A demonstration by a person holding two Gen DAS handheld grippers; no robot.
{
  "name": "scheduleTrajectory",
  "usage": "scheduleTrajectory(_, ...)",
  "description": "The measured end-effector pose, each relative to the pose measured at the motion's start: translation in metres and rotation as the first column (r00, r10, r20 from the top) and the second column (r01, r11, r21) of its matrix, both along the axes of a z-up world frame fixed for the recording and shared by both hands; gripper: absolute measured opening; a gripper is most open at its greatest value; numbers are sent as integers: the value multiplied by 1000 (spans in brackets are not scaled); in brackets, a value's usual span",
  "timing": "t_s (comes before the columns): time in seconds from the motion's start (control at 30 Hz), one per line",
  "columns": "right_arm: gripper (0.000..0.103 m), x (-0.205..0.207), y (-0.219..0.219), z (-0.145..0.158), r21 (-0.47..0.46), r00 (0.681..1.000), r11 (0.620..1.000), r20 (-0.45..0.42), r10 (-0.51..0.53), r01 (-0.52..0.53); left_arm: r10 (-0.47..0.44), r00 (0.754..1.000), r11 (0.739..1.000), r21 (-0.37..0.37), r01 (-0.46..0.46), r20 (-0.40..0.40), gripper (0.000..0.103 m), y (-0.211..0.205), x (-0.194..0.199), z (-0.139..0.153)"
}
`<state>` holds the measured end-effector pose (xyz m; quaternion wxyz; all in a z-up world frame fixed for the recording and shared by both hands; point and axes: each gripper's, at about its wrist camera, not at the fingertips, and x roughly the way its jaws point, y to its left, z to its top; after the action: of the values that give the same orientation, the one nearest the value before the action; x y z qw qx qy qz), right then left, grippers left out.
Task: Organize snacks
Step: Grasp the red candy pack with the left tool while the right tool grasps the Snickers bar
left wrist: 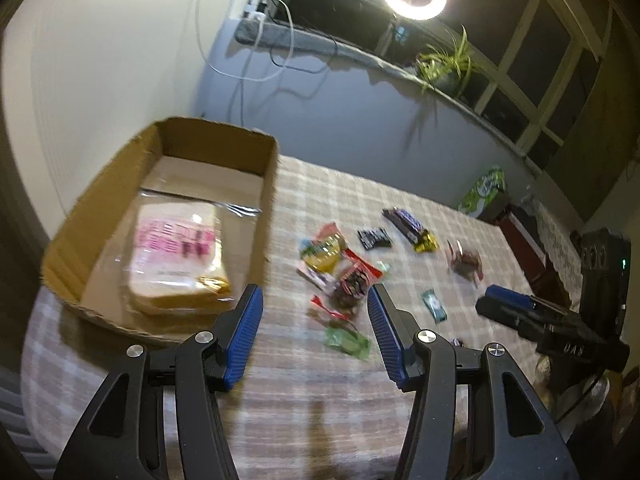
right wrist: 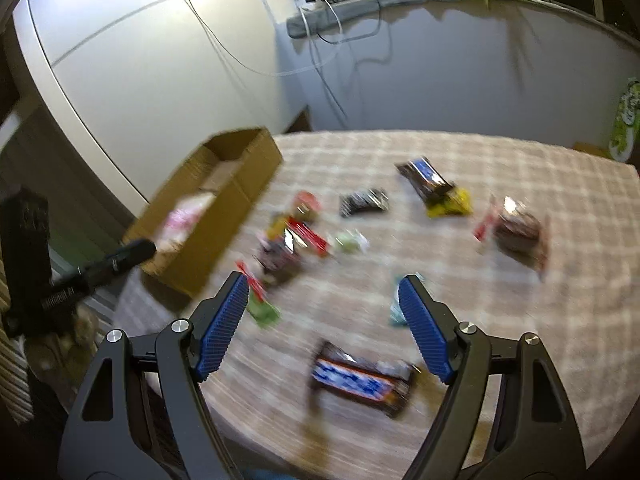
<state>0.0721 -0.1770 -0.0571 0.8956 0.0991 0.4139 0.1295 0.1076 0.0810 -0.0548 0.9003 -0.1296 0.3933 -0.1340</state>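
Checked tablecloth (left wrist: 280,400) holds blurred, seemingly wrapped snacks (left wrist: 344,280) beside box (left wrist: 256,240).

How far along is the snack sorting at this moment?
Early stage. Done: one bagged bread pack lies in the cardboard box. In hand: nothing; left tongs and right tongs are open. Left: the scattered snacks, including the chocolate bar, remain on the tablecloth.

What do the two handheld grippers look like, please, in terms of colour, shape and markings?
Both the left gripper and the right gripper share one build: matte black angular linkage arms with triangular cut-outs, round silver pivot pins, and jaws faced with ribbed blue pads. Seen from the other wrist, each carries a black boxy body with white lettering too blurred to read; a green indicator light shows on the right one.
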Motion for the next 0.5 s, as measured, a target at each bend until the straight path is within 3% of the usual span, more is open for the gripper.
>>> scheduleTrajectory(0.27, 80, -22, 1, -35, -116, 993, 988, -68, 94, -101, -73, 997, 992, 103, 75, -28, 54, -46, 18, -14)
scheduleTrajectory(0.5, 80, -26, 18, -46, -232, 973, 945, -65, 222, -231, -117, 991, 965, 227, 128, -63, 54, -75, 41, -32)
